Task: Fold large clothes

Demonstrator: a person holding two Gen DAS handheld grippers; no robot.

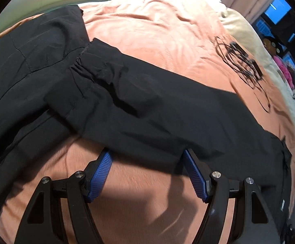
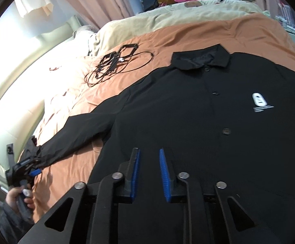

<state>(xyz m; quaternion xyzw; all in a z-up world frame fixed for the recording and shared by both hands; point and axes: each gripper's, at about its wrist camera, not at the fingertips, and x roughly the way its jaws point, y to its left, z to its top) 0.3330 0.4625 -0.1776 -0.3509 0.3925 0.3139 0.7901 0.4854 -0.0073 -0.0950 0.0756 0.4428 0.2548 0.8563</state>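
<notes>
A: The left gripper [image 1: 147, 154], black frame with ribbed blue pads, stands with its jaws apart, their tips right at the edge of the black jacket's long sleeve [image 1: 147, 109]. Nothing is pinched between them.

B: And the right gripper [image 2: 149, 152]?

A: Its jaws are narrowed to a slim gap above the lower front of the smooth black button-up jacket [image 2: 198, 111]; whether the pads press any cloth I cannot tell.

B: Where does the jacket lie?

A: Front up on the wrinkled orange bedsheet [image 2: 167, 40], collar [image 2: 202, 59] towards the far side, round buttons down the middle, a white oval logo [image 2: 259, 99] on the chest. The cuff is gathered and elastic. A tangle of thin black cables [image 2: 114, 65] lies beside it on the sheet.
</notes>
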